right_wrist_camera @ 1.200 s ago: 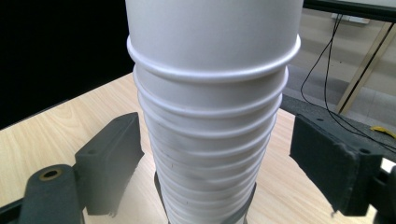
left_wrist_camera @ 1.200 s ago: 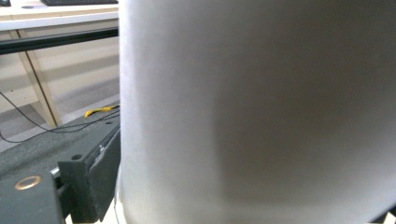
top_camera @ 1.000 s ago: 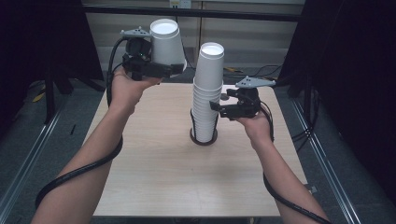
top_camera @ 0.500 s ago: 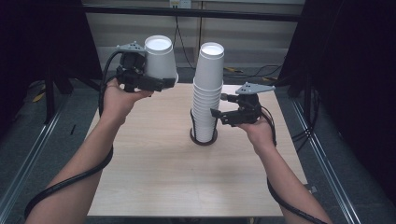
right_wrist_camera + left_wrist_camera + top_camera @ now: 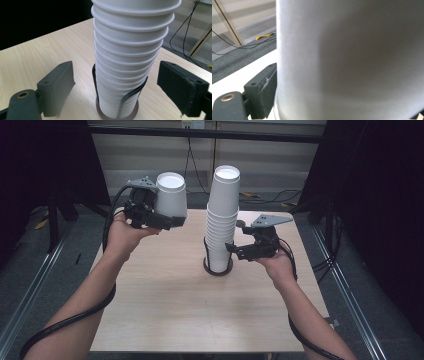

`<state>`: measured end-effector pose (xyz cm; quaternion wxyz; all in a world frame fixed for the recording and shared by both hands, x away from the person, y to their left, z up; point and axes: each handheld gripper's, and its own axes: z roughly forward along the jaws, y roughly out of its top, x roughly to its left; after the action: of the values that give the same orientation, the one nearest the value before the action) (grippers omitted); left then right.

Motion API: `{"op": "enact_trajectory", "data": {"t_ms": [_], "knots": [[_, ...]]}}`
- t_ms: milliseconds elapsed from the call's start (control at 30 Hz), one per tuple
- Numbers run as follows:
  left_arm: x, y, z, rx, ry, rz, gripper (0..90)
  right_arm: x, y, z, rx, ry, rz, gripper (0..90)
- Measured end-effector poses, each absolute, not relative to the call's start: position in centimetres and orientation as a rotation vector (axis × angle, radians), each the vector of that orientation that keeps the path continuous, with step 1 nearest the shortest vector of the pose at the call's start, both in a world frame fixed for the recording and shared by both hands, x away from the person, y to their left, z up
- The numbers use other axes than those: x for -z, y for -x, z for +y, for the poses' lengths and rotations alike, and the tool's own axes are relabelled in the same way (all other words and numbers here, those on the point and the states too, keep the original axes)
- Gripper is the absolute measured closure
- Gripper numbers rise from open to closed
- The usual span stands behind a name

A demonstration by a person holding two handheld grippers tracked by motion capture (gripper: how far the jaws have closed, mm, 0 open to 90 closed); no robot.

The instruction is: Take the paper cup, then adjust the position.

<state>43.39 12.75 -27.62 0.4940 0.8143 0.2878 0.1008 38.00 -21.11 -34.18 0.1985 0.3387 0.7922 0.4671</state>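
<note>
With our left gripper point(image 5: 167, 220) clamped on the single cup point(image 5: 170, 195) at upper left, and our right gripper point(image 5: 239, 251) just spread off the stack point(image 5: 221, 220) at centre, we set it down rim-flat, well apart.

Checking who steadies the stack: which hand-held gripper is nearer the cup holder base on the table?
Right. The right hand-held gripper sits low with open jaws either side of the cup stack, just above the holder base; the left hand-held gripper holds a single paper cup up and aside.
</note>
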Motion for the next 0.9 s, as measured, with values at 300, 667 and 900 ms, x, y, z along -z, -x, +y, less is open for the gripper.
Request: {"op": "enact_trajectory", "data": {"t_ms": [300, 667, 900], "knots": [[28.5, -43.3, 13.1, -0.229, -2.009, 0.710, 10.4, 34.5, -37.5, -21.1, -1.324, -0.934, 2.230, 13.7], [29.5, -42.9, 13.3, -0.216, -2.046, 0.703, 10.4, 34.8, -37.0, -20.9, -1.318, -0.913, 2.259, 13.6], [30.4, -42.6, 13.4, -0.208, -2.091, 0.696, 10.5, 35.2, -37.2, -20.7, -1.312, -0.893, 2.287, 13.7]]}}
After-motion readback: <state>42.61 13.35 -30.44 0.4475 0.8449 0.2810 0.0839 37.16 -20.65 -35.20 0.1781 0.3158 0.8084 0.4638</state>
